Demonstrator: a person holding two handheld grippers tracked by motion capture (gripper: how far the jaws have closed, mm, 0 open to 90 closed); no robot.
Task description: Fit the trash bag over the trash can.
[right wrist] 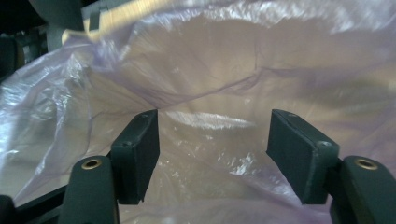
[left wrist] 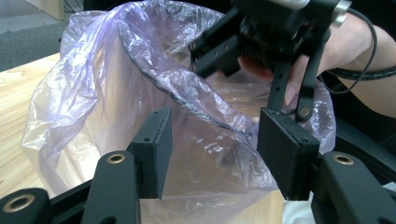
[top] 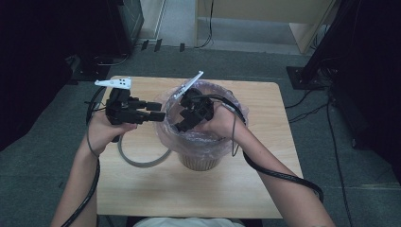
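Fingers apart; bag (top: 166, 124) thin, lilac (crinkled), lining bin (top: 201, 162).

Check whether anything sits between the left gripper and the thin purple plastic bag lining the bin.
Nothing visible does. The left gripper points level at the outer side of the translucent purple plastic bag, jaws open, with only air between. The right gripper is inside the bag's mouth, on the far side of that wall, jaws open with nothing between them.

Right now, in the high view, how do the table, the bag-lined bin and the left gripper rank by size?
1. Table, largest.
2. Bag-lined bin.
3. Left gripper, smallest, jaws included.
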